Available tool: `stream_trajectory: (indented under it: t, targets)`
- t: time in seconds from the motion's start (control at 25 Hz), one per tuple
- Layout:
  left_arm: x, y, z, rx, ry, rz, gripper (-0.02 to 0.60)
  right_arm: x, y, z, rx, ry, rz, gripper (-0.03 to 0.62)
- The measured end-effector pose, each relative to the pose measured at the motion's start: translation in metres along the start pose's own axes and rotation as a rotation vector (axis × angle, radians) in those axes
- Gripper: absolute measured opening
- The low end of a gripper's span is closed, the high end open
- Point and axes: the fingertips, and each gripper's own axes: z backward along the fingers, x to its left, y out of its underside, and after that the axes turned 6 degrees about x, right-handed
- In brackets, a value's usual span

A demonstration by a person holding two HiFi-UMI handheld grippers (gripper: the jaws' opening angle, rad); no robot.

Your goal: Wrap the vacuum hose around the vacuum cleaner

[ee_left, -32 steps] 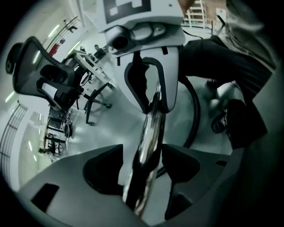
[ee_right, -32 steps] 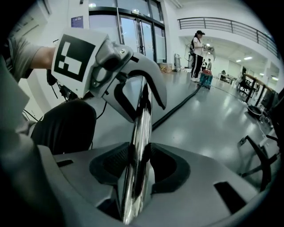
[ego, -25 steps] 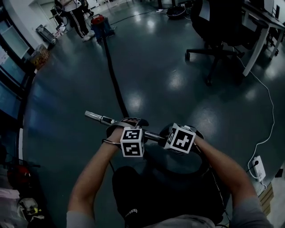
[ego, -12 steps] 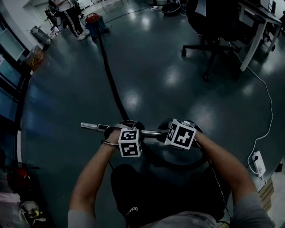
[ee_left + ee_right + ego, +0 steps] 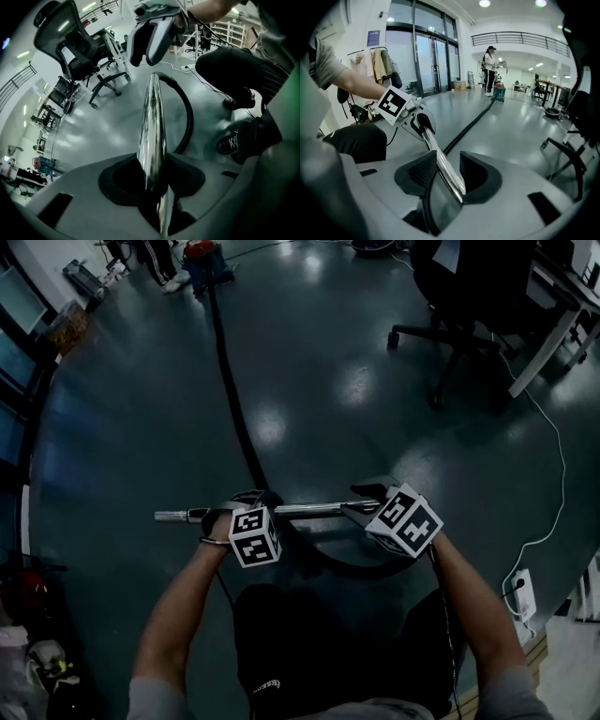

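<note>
On the dark floor (image 5: 394, 427), the vacuum cleaner (image 5: 202, 253) is sitting far ahead, its hose (image 5: 230, 390) running back to the sideways metal tube (image 5: 314, 509) that my just-closed left gripper (image 5: 251, 502) and my right gripper (image 5: 367, 495) are both squeezing.

Your chrome wand (image 5: 300, 510) sits level and crosswise just ahead of you, clear of the floor (image 5: 375, 409), with its bare tip out to your left. From its right end the black ribbed hose (image 5: 230, 390) curls back under it in a loop. It then runs almost straight across to the red-and-blue vacuum cleaner (image 5: 202, 254), which stands well away.
</note>
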Motion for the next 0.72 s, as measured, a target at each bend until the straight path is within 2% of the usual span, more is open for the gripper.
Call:
stream_trajectory:
  t: [0.24, 0.4, 0.72]
  targets:
    - [0.019, 0.006, 0.053, 0.008, -0.008, 0.160, 0.161, 0.014, -0.028, 0.045, -0.015, -0.012, -0.176, 0.153]
    - [0.031, 0.003, 0.107, 0.007, -0.008, 0.248, 0.161, 0.035, -0.057, 0.094, 0.002, -0.027, -0.240, 0.153]
    - [0.055, -0.001, 0.235, 0.017, -0.016, 0.312, 0.161, 0.057, -0.147, 0.194, 0.013, -0.025, -0.321, 0.153]
